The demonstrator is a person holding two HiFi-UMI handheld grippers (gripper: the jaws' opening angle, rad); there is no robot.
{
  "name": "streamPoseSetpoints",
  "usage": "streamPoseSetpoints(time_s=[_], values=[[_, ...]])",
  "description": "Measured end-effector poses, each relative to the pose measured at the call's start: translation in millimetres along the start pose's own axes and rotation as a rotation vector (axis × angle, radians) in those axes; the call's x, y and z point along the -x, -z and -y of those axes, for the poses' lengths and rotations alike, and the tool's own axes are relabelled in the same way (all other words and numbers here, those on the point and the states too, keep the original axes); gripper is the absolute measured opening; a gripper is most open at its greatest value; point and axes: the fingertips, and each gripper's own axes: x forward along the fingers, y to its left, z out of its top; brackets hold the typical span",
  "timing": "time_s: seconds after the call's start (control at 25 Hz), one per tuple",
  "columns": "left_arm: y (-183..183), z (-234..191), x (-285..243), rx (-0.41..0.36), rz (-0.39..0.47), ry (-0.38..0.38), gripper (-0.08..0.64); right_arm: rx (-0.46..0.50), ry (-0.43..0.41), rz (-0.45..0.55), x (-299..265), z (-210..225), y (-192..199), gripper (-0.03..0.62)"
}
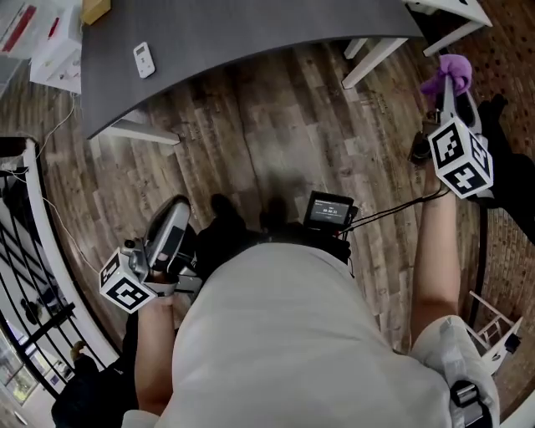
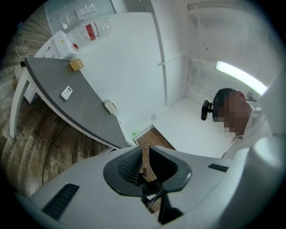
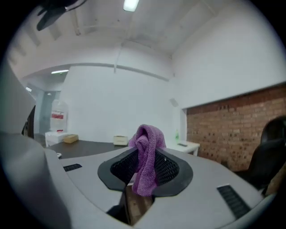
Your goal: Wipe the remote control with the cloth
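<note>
The white remote control lies on the grey curved table at the far left; in the left gripper view the remote is small and distant on that table. My left gripper hangs low by the person's hip, away from the table. Its jaws are shut to a thin slit with nothing between them. My right gripper is raised at the right, shut on the purple cloth. The cloth bunches up above the pads and hangs down between them.
A white carton and a small tan box stand on the grey table's left end. A white table is at the top right, near a dark chair. A black rack stands at the left. Wooden floor lies before the table.
</note>
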Motion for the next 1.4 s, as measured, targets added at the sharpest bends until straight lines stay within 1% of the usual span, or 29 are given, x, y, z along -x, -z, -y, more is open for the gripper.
streamPoseSetpoints(time_s=[0.04, 0.08, 0.12, 0.2, 0.28, 0.32, 0.36, 0.4, 0.44, 0.48, 0.56, 0.64, 0.72, 0.76, 0.84, 0.92, 1.04, 1.12, 1.24, 1.4], values=[[3, 2, 2, 0.001, 0.000, 0.001, 0.046, 0.045, 0.010, 0.047, 6, 7, -18, 0.109], [5, 4, 3, 0.003, -0.003, 0.002, 0.046, 0.082, 0.015, 0.073, 12, 12, -29, 0.109], [8, 5, 5, 0.004, -0.009, 0.005, 0.046, 0.109, 0.015, 0.078, 17, 16, -34, 0.109], [11, 7, 6, 0.006, -0.023, 0.014, 0.046, 0.131, 0.013, 0.032, 18, 20, -23, 0.109], [13, 7, 7, 0.008, -0.036, 0.020, 0.046, 0.109, 0.009, -0.046, 13, 25, -2, 0.109], [13, 7, 8, 0.008, -0.040, 0.022, 0.046, 0.096, -0.008, -0.075, 12, 25, 6, 0.109], [13, 7, 10, 0.008, -0.042, 0.022, 0.046, 0.085, -0.041, -0.097, 13, 22, 11, 0.109], [12, 6, 13, 0.005, -0.041, 0.017, 0.046, 0.067, -0.091, -0.117, 16, 12, 16, 0.109], [11, 3, 17, 0.000, -0.037, 0.007, 0.046, 0.035, -0.159, -0.141, 23, -6, 21, 0.109], [8, 0, 21, -0.007, -0.033, -0.008, 0.046, -0.013, -0.244, -0.180, 34, -32, 29, 0.109], [5, -9, 28, -0.024, -0.028, -0.038, 0.046, -0.138, -0.440, -0.293, 66, -98, 55, 0.109], [3, -16, 29, -0.035, -0.029, -0.048, 0.046, -0.256, -0.599, -0.410, 103, -161, 79, 0.109], [-1, -18, 28, -0.036, -0.029, -0.034, 0.046, -0.327, -0.709, -0.483, 135, -208, 90, 0.109], [-3, -17, 29, -0.036, -0.027, -0.022, 0.046, -0.341, -0.755, -0.500, 149, -227, 89, 0.109], [-9, -13, 33, -0.039, -0.019, -0.002, 0.046, -0.336, -0.826, -0.501, 171, -255, 79, 0.109], [-14, -9, 39, -0.054, -0.009, 0.003, 0.046, -0.315, -0.858, -0.477, 184, -271, 66, 0.109], [-21, -3, 51, -0.098, 0.004, -0.006, 0.046, -0.294, -0.861, -0.445, 193, -287, 55, 0.109], [-25, 2, 59, -0.114, 0.013, -0.001, 0.046, -0.293, -0.862, -0.432, 197, -296, 51, 0.109], [-30, 9, 70, -0.122, 0.026, 0.009, 0.046, -0.291, -0.862, -0.413, 202, -306, 46, 0.107], [-31, 11, 80, -0.120, 0.034, 0.013, 0.046, -0.309, -0.836, -0.399, 199, -311, 40, 0.103]])
